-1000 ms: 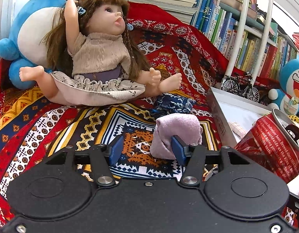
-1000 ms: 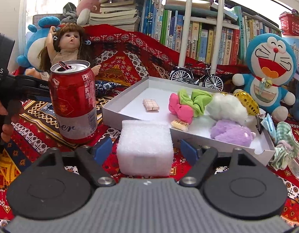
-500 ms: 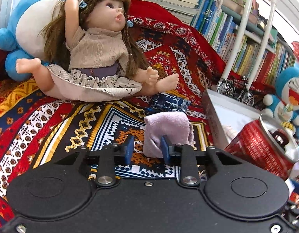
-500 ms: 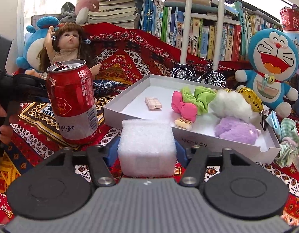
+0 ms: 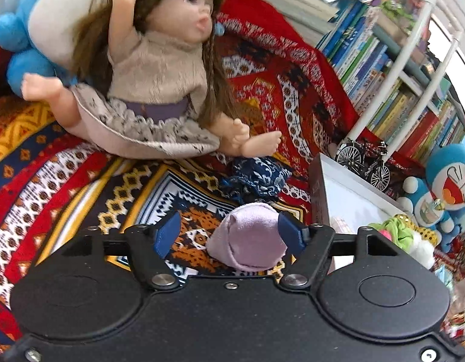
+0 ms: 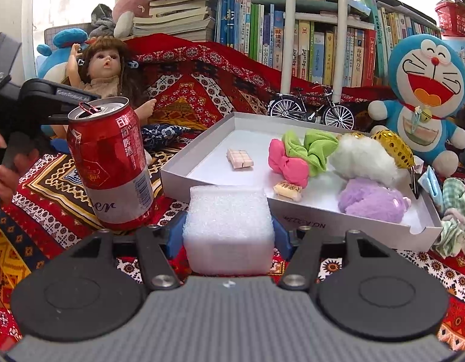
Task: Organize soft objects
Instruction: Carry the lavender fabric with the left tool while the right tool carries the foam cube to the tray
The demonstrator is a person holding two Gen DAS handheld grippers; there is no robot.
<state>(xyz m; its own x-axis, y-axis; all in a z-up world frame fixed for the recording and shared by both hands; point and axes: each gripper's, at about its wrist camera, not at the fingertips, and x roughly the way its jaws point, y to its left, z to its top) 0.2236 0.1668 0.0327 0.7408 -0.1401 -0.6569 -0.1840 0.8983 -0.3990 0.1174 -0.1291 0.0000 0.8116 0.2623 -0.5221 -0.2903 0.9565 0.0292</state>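
Lying directly beyond the right gripper (image 6: 228,235), the white tray (image 6: 347,226) stood just past its fingertips, its near wall running across the line of approach, so the right hand was judged the nearer one for the next placement. Both blue pads pressed the flanks of the white foam block (image 6: 228,226), which sat squarely between them; the jaws had been closing on it and stood at a middling width. At the left gripper (image 5: 227,233), the jaws had just been opening. The lilac cloth bundle (image 5: 247,236) sat off-centre between them, touching the pad nearer the tray and well apart from the other, with no squeeze evident. From the left gripper, the tray lay beyond the bundle on that same side.
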